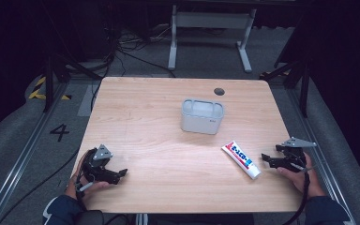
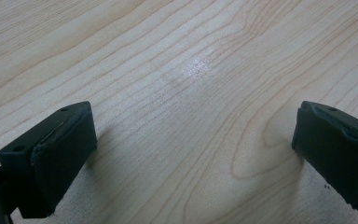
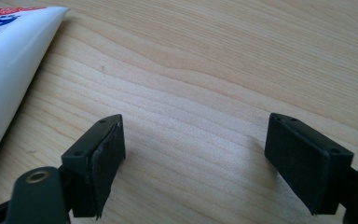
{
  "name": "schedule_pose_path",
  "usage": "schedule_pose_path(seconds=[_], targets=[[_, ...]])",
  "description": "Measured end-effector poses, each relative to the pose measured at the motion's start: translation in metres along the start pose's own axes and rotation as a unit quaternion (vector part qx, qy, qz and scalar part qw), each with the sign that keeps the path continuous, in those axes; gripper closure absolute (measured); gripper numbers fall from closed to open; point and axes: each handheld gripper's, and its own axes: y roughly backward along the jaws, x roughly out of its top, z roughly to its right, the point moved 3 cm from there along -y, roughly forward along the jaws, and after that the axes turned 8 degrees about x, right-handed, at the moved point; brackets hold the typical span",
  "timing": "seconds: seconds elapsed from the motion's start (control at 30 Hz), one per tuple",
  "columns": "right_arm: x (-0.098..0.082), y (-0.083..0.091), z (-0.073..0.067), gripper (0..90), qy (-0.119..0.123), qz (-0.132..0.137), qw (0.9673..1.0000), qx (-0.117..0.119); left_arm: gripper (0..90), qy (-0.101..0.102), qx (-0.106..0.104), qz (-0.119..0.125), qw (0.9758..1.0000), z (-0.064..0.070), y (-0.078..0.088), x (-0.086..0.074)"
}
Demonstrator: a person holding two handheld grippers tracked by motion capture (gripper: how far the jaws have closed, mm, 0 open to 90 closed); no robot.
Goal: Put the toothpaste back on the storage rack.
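Note:
A white toothpaste tube (image 1: 242, 160) with red and blue print lies flat on the wooden table (image 1: 168, 112), right of centre near the front. My right gripper (image 1: 265, 159) rests just to its right, open, jaws aimed at the tube and empty. In the right gripper view the tube (image 3: 7, 60) lies at the upper left, beyond my left jaw, with only bare wood between the fingers (image 3: 100, 165). My left gripper (image 1: 123, 173) sits at the front left of the table, open, with bare wood between its fingers (image 2: 58, 154). A white rectangular cup (image 1: 202, 116) stands at the table's middle.
A dark round hole (image 1: 219, 91) marks the table's far side. Beyond the table stand a white desk frame (image 1: 211, 33) and loose cables on the grey floor. Dark rails run along both sides.

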Motion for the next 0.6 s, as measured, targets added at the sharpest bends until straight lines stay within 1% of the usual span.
schedule_pose_path(seconds=[0.13, 0.2, 0.3, 0.4, 0.47, 0.53, 0.6], targets=[[0.002, 0.000, -0.001, 19.9, -0.006, -0.013, 0.9999, -0.006, 0.2, 0.000, -0.001, 0.000, 1.0000, 0.000, 0.000, 0.000], [0.003, 0.000, -0.001, 19.7, -0.006, -0.015, 0.9999, -0.007, 0.2, 0.000, 0.000, 0.000, 1.0000, 0.000, 0.000, 0.000], [0.003, 0.000, -0.001, 20.0, -0.001, -0.018, 0.9998, -0.005, 0.3, 0.000, -0.001, 0.000, 1.0000, 0.000, 0.000, 0.000], [0.005, 0.001, -0.003, 20.5, 0.002, -0.032, 0.9995, -0.009, 0.4, 0.000, -0.002, 0.001, 1.0000, 0.000, 0.000, 0.000], [0.006, 0.002, -0.004, 23.9, 0.006, -0.041, 0.9991, -0.002, 0.5, -0.002, -0.001, 0.000, 1.0000, 0.000, 0.000, 0.000], [0.008, 0.001, -0.007, 25.1, 0.013, -0.048, 0.9987, 0.012, 0.5, -0.002, -0.001, 0.000, 1.0000, 0.000, 0.000, 0.000], [0.011, 0.000, -0.009, 25.5, 0.016, -0.055, 0.9983, 0.010, 0.5, -0.001, -0.001, 0.000, 1.0000, 0.000, 0.000, 0.000]])
